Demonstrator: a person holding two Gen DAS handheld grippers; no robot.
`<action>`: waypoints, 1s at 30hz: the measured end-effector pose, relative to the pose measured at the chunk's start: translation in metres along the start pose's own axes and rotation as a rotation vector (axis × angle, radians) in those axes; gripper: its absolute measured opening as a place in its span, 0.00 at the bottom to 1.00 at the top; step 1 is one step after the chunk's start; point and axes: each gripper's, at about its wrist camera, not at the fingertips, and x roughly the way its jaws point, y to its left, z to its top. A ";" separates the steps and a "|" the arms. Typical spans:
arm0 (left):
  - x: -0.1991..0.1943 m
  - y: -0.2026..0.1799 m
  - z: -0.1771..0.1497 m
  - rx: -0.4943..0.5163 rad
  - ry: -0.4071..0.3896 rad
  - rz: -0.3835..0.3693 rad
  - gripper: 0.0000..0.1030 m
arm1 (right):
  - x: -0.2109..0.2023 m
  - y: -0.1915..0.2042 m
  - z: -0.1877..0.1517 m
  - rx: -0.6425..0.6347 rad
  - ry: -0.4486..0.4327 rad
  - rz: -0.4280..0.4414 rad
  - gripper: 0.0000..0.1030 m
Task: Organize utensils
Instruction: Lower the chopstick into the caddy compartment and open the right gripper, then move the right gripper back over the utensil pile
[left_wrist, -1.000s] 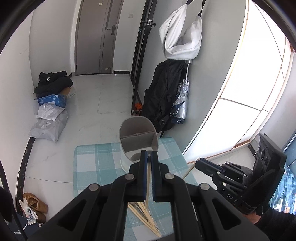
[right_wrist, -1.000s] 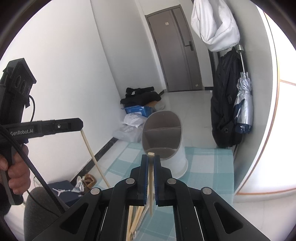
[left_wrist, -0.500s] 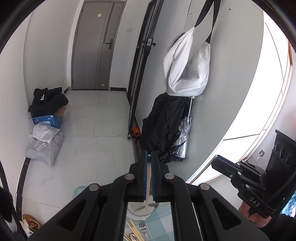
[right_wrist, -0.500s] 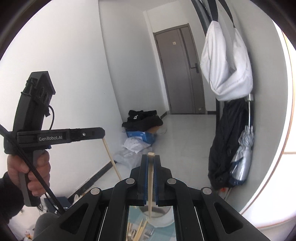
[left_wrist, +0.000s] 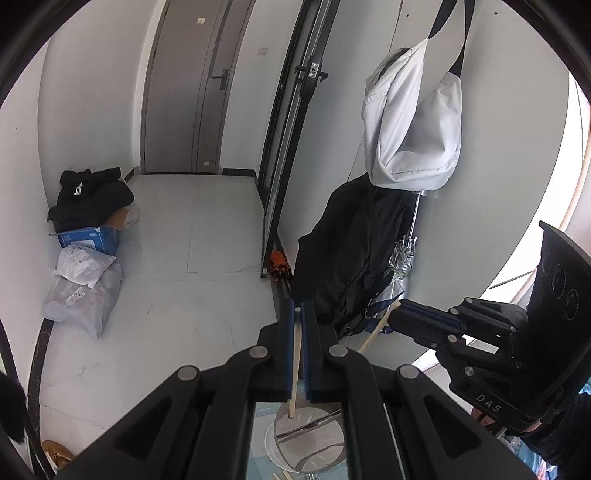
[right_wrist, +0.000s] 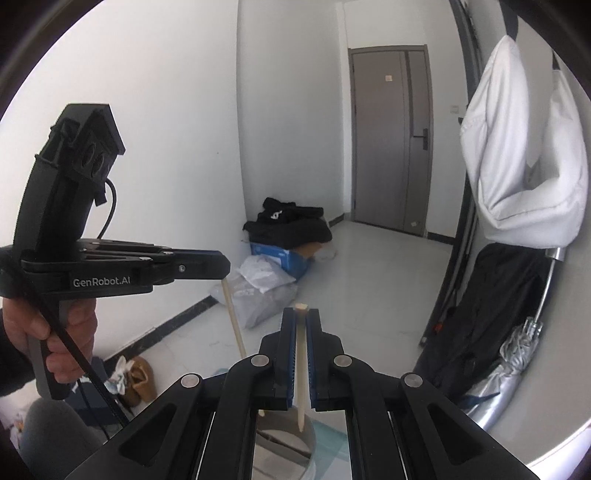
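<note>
You are clenching each gripper's jaws on one chopstick, left gripper (left_wrist: 298, 314) and right gripper (right_wrist: 302, 319), tips dangling above the utensil holder (left_wrist: 314, 443) at 6 o'clock.

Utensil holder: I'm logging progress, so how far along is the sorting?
Nothing visibly stands in the utensil holder yet. Left gripper and right gripper each clamp one chopstick above it. More chopsticks lie on the table.

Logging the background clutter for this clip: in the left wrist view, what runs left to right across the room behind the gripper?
Black clothes pile on the blue box → grey door → black jacket under the white bag → right gripper holding a chopstick.
</note>
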 end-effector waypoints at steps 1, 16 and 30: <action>0.005 0.003 0.000 -0.007 0.009 -0.003 0.01 | 0.006 0.001 -0.004 -0.013 0.013 0.008 0.04; 0.019 0.025 -0.017 -0.090 0.070 0.005 0.34 | 0.045 0.007 -0.062 0.036 0.172 0.171 0.18; -0.060 0.025 -0.055 -0.228 -0.078 0.268 0.79 | -0.041 -0.004 -0.082 0.256 0.018 0.056 0.53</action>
